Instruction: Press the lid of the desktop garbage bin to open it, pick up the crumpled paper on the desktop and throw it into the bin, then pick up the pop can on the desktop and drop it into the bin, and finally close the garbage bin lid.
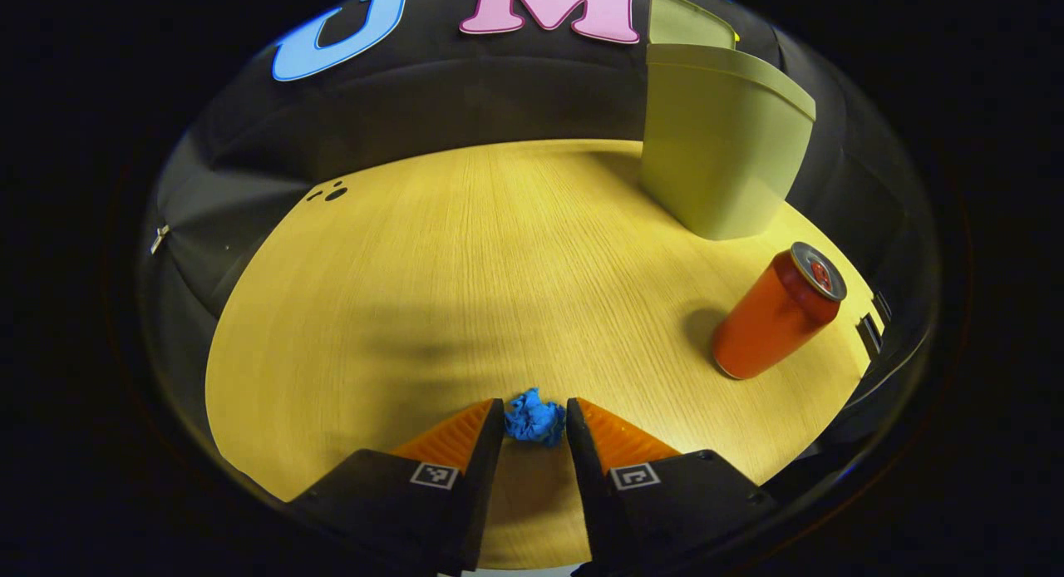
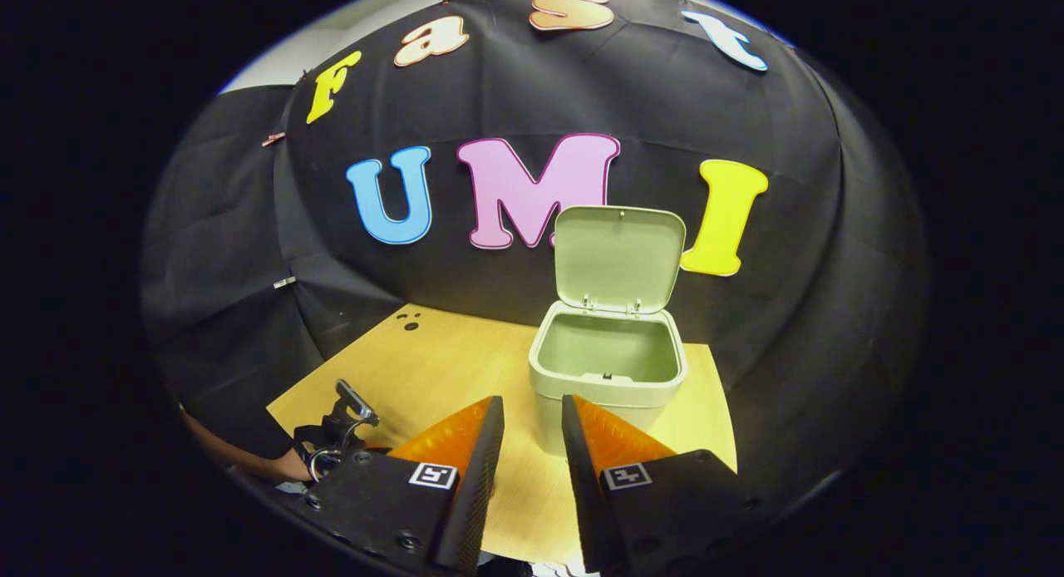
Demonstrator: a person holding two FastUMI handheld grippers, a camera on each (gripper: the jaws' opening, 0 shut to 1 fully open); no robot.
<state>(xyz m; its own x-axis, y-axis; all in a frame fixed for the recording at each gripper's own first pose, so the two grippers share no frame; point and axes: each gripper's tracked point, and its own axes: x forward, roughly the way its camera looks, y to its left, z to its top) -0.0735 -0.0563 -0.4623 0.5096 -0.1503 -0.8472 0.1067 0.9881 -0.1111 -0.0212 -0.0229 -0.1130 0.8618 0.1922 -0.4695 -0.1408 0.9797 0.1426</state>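
A blue crumpled paper point(image 1: 534, 419) sits low over the wooden table point(image 1: 465, 253), and my left gripper point(image 1: 536, 421) is shut on it, both fingertips pressing its sides. An orange pop can point(image 1: 777, 315) stands upright to the right of it. Behind the can is the pale green bin point(image 1: 723, 145), whose lid point(image 1: 690, 20) stands up. In the right gripper view the bin point(image 2: 611, 369) is straight ahead with its lid point(image 2: 619, 257) raised and its inside looking bare. My right gripper point(image 2: 534, 415) hovers open in front of it, holding nothing.
At the lower left of the right gripper view, the other gripper's body point(image 2: 341, 427) and a sleeve point(image 2: 241, 452) reach over the table's near corner. Small dark marks point(image 1: 332, 193) lie at the table's far left edge. Black cloth walls the table on all sides.
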